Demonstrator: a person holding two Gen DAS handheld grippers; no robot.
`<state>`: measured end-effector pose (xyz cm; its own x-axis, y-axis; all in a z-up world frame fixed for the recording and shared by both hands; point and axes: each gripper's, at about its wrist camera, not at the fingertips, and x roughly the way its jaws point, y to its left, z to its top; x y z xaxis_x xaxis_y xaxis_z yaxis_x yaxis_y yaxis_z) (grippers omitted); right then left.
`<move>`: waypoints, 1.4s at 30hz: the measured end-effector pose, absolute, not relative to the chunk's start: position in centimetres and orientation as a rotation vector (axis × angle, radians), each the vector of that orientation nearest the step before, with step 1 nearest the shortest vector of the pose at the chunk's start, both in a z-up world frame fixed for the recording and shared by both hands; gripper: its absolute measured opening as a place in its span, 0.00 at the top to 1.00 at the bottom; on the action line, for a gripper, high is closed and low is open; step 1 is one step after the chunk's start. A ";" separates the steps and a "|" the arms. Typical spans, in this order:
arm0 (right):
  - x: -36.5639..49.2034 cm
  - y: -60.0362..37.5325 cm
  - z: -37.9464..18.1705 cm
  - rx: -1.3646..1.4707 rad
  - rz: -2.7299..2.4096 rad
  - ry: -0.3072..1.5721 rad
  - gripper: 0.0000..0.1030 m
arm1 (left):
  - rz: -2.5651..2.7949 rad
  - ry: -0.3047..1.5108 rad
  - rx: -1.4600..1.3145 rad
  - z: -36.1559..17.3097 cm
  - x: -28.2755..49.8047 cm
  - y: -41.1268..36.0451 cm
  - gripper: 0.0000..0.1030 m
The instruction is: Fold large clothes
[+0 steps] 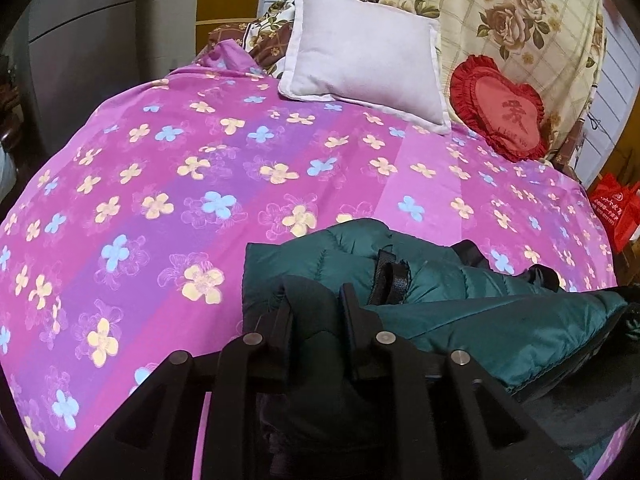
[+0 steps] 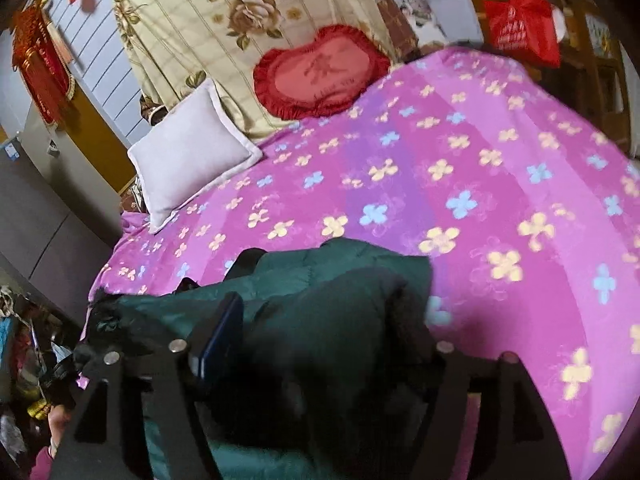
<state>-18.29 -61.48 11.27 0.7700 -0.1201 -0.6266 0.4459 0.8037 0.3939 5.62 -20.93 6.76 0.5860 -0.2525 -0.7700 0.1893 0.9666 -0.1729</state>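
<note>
A dark green puffer jacket (image 1: pixel 460 292) lies bunched at the near edge of the bed. In the left wrist view my left gripper (image 1: pixel 316 300) is shut on a fold of the jacket's dark fabric, which fills the space between its fingers. In the right wrist view the jacket (image 2: pixel 304 280) is draped over my right gripper (image 2: pixel 320 320). Its fingers stand wide apart with a thick bundle of the jacket between them. The left finger (image 2: pixel 220 332) shows; the right finger is hidden under cloth, so I cannot tell if it grips.
The bed has a pink and purple flowered cover (image 1: pixel 200 184). A white pillow (image 1: pixel 368 60) and a red heart cushion (image 1: pixel 500 108) lean on a rose-print quilt (image 1: pixel 512 12) at the head. A red bag (image 1: pixel 616 208) stands beyond the right bedside. Grey cabinets (image 2: pixel 36 216) stand at the left.
</note>
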 end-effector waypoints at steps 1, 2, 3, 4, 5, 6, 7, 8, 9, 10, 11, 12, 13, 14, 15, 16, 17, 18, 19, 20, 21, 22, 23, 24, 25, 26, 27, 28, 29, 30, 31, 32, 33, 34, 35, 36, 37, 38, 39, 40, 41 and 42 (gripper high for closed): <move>-19.0 -61.0 12.1 0.544 -0.327 0.590 0.28 | -0.258 0.911 -0.079 6.7 5.7 -20.9 0.72; -19.9 -60.5 13.0 0.526 -0.324 0.554 0.28 | -0.259 0.915 -0.083 6.7 5.8 -20.9 0.72; -20.8 -59.4 14.2 0.500 -0.300 0.507 0.28 | -0.259 0.920 -0.087 6.7 5.8 -20.8 0.71; -21.3 -58.5 14.8 0.484 -0.270 0.484 0.28 | -0.259 0.924 -0.091 6.7 5.9 -20.8 0.71; -21.4 -57.3 15.2 0.462 -0.227 0.478 0.28 | -0.258 0.930 -0.094 6.8 6.0 -20.9 0.71; -21.2 -55.8 15.4 0.430 -0.179 0.494 0.28 | -0.257 0.934 -0.098 6.8 6.0 -20.9 0.71; -20.6 -54.0 15.2 0.391 -0.128 0.523 0.28 | -0.256 0.938 -0.106 6.8 6.0 -20.8 0.70; -19.7 -52.0 14.7 0.348 -0.070 0.563 0.28 | -0.256 0.939 -0.110 6.8 6.1 -20.8 0.70; -18.6 -50.2 14.1 0.307 -0.022 0.602 0.28 | -0.255 0.938 -0.115 6.8 6.0 -20.7 0.70; -17.8 -48.7 13.4 0.276 0.006 0.629 0.28 | -0.255 0.937 -0.117 6.8 6.0 -20.7 0.69; -16.5 -47.1 12.6 0.234 0.030 0.663 0.28 | -0.257 0.936 -0.118 6.9 5.9 -20.7 0.69; -15.5 -45.9 11.9 0.203 0.037 0.682 0.29 | -0.263 0.936 -0.124 6.9 5.9 -20.6 0.68; -14.1 -44.7 11.3 0.163 0.040 0.700 0.29 | -0.274 0.939 -0.138 6.9 5.9 -20.4 0.66; -13.0 -43.8 10.8 0.137 0.039 0.713 0.29 | -0.285 0.943 -0.156 6.9 6.0 -20.2 0.65; -11.6 -43.0 10.4 0.115 0.039 0.724 0.29 | -0.297 0.948 -0.176 7.0 6.0 -19.9 0.63; -10.2 -42.5 10.1 0.096 0.032 0.731 0.29 | -0.311 0.952 -0.198 7.1 6.1 -19.6 0.61; -8.9 -42.2 9.7 0.074 0.009 0.740 0.29 | -0.335 0.957 -0.232 7.3 6.2 -19.1 0.60; -7.3 -42.1 9.3 0.057 -0.032 0.751 0.29 | -0.352 0.961 -0.259 7.5 6.2 -18.7 0.58; -6.3 -42.4 9.0 0.074 -0.050 0.755 0.29 | -0.370 0.962 -0.291 7.8 6.3 -18.1 0.54; -5.5 -42.7 8.7 0.104 -0.060 0.762 0.29 | -0.391 0.956 -0.335 8.2 6.2 -17.4 0.52; -4.8 -43.1 8.4 0.132 -0.069 0.776 0.29 | -0.412 0.945 -0.376 8.7 6.1 -16.7 0.46; -3.8 -43.7 7.9 0.161 -0.081 0.791 0.28 | -0.423 0.931 -0.403 9.1 6.0 -16.2 0.37; -3.0 -44.2 7.4 0.187 -0.094 0.804 0.28 | -0.419 0.902 -0.414 9.8 5.6 -15.7 0.33; -2.5 -44.6 6.9 0.201 -0.103 0.818 0.28 | -0.420 0.879 -0.419 10.2 5.3 -15.4 0.29; -1.9 -44.9 6.2 0.212 -0.113 0.836 0.28 | -0.425 0.852 -0.419 10.8 4.9 -15.2 0.28; -1.3 -45.0 5.6 0.213 -0.120 0.848 0.28 | -0.432 0.844 -0.414 11.2 4.7 -15.1 0.28; -0.9 -44.9 5.1 0.207 -0.127 0.856 0.28 | -0.437 0.840 -0.407 11.4 4.5 -15.2 0.28; -0.5 -44.9 4.5 0.199 -0.136 0.864 0.27 | -0.439 0.837 -0.402 11.5 4.3 -15.3 0.28; -0.3 -45.0 4.0 0.202 -0.142 0.869 0.26 | -0.441 0.834 -0.396 11.6 4.1 -15.5 0.28; -0.3 -44.9 3.8 0.206 -0.146 0.871 0.26 | -0.443 0.833 -0.388 11.7 4.0 -15.8 0.28; -0.2 -45.0 3.7 0.207 -0.148 0.875 0.26 | -0.443 0.836 -0.375 11.7 3.8 -16.3 0.28; -0.2 -45.0 3.9 0.211 -0.145 0.881 0.26 | -0.444 0.838 -0.364 11.7 3.8 -16.7 0.28; -0.4 -45.1 4.1 0.220 -0.139 0.884 0.26 | -0.446 0.838 -0.355 11.7 3.7 -17.0 0.28; -0.8 -45.3 4.7 0.236 -0.125 0.883 0.26 | -0.448 0.836 -0.353 11.6 3.6 -17.1 0.28; -1.4 -45.5 5.4 0.252 -0.108 0.875 0.26 | -0.447 0.832 -0.361 11.8 3.3 -17.1 0.29; -2.1 -45.8 6.2 0.263 -0.096 0.859 0.25 | -0.445 0.820 -0.377 12.0 3.0 -16.9 0.29; -2.7 -46.3 7.0 0.265 -0.089 0.842 0.25 | -0.445 0.792 -0.407 12.4 2.5 -16.4 0.29; -3.5 -46.4 7.6 0.260 -0.085 0.827 0.25 | -0.442 0.739 -0.442 13.0 1.7 -15.7 0.29; -4.3 -46.7 8.3 0.243 -0.083 0.812 0.25 | -0.437 0.712 -0.444 13.5 1.4 -15.4 0.29; -4.8 -47.0 8.7 0.227 -0.087 0.806 0.25 | -0.431 0.696 -0.433 13.9 1.1 -15.3 0.29; -5.3 -47.4 9.1 0.204 -0.101 0.802 0.25 | -0.435 0.693 -0.412 14.2 0.9 -15.4 0.29; -5.6 -47.6 9.3 0.188 -0.113 0.800 0.25 | -0.443 0.701 -0.386 14.3 0.8 -15.7 0.29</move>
<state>-5.62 -47.62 9.31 0.6919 -0.0298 -0.7213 0.1719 0.9772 0.1245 0.83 -15.66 14.31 0.6796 -0.5097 -0.5276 0.2575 0.8392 -0.4789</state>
